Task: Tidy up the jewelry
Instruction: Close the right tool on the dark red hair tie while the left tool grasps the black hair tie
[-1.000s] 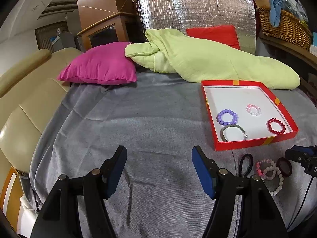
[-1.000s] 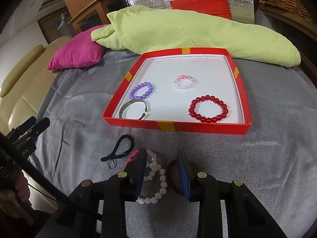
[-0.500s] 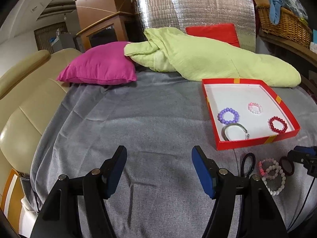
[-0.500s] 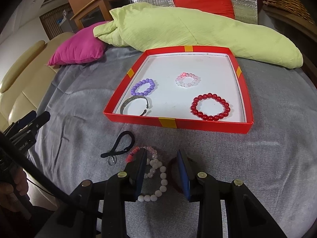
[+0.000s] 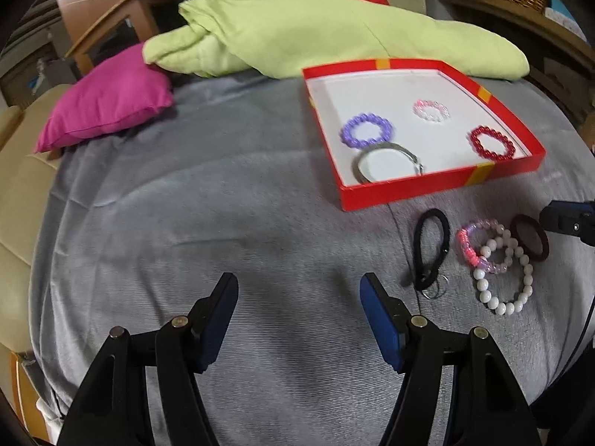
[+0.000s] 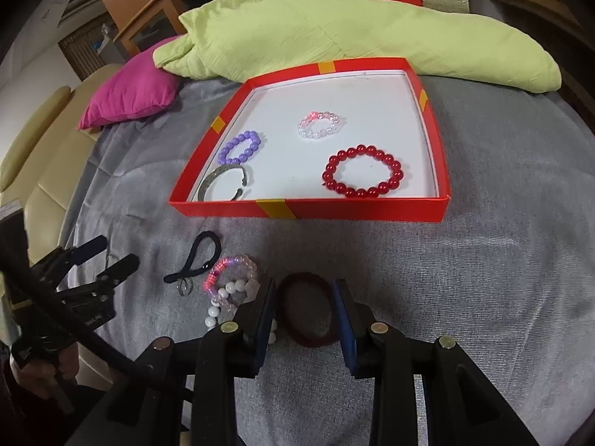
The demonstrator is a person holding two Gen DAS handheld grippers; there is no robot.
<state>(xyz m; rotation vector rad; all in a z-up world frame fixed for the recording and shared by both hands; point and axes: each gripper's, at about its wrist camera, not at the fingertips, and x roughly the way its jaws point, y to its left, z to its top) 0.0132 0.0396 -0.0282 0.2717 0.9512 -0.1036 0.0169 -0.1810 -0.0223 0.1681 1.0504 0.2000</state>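
Right gripper [image 6: 305,306], jaws part open and wider than a second ago, now brackets the dark maroon hair tie [image 6: 306,310] on the grey blanket [image 6: 483,297]; its pads stand either side of the band, contact not discernible, nothing lifted. Beside it lie the white bead bracelet [image 6: 223,297], the pink-and-clear bracelet [image 6: 230,269] overlapping it, and a black hair tie [image 6: 197,256]. Beyond, the red tray [image 6: 308,213] holds purple, pale pink, red and metal bracelets. Left gripper [image 5: 299,304], wide open and empty, has advanced toward the loose pile. Judgement: a grasp of the hair tie is imminent.
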